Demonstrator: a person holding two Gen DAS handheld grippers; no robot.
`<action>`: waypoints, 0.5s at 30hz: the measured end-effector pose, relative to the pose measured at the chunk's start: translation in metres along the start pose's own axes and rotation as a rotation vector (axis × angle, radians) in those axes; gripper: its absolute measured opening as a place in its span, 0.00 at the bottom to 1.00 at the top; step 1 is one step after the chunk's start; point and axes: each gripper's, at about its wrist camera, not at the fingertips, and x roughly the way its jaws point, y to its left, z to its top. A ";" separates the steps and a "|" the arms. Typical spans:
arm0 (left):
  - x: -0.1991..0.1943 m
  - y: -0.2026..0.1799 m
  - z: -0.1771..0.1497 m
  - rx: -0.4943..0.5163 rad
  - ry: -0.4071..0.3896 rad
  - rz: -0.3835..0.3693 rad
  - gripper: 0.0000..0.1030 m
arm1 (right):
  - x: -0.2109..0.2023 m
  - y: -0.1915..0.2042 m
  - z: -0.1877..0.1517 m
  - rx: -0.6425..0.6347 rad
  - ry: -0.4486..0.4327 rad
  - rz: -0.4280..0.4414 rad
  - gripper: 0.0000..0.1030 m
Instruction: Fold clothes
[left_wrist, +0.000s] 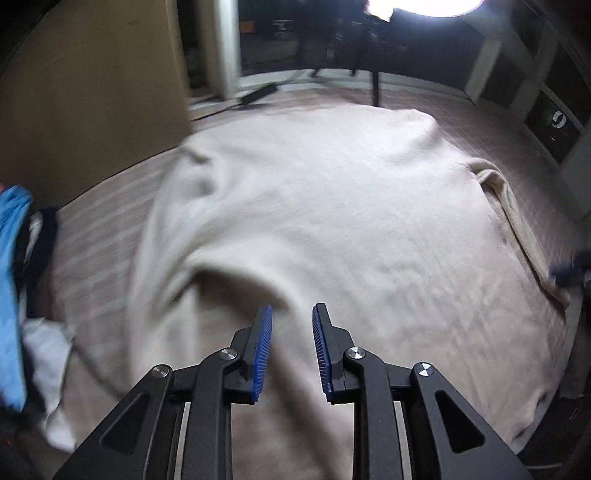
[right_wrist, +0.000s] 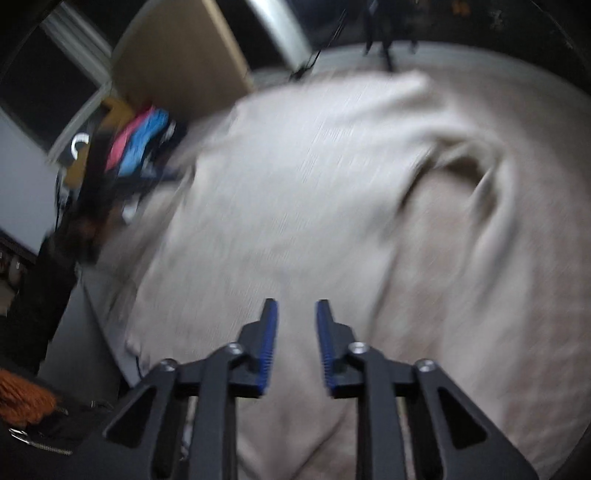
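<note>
sweater (left_wrist: 332, 206): cream cloth, matt, fine knit texture
left gripper (left_wrist: 291, 314): matt black plastic arms, shiny metal pivot screws
pads (left_wrist: 263, 343): blue, ribbed, rubbery
board (left_wrist: 92, 92): tan, smooth, matt
pile of clothes (right_wrist: 147, 140): soft cloth

We see a tan board (left_wrist: 92, 96) standing upright at the bed's (left_wrist: 110, 236) far left edge, and a dark chair (left_wrist: 376, 44) beyond its far edge under a bright lamp (left_wrist: 424, 7). A dark cabinet (left_wrist: 554, 122) stands past the right edge.
</note>
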 end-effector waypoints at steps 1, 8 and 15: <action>0.008 0.000 0.001 0.016 0.022 0.019 0.22 | 0.008 0.005 -0.009 -0.006 0.026 0.004 0.16; 0.016 0.036 -0.017 -0.025 0.112 0.141 0.24 | 0.018 0.006 -0.039 0.006 0.096 -0.027 0.12; -0.061 0.063 -0.076 -0.102 0.083 0.210 0.24 | 0.010 0.025 -0.022 -0.037 0.064 0.049 0.13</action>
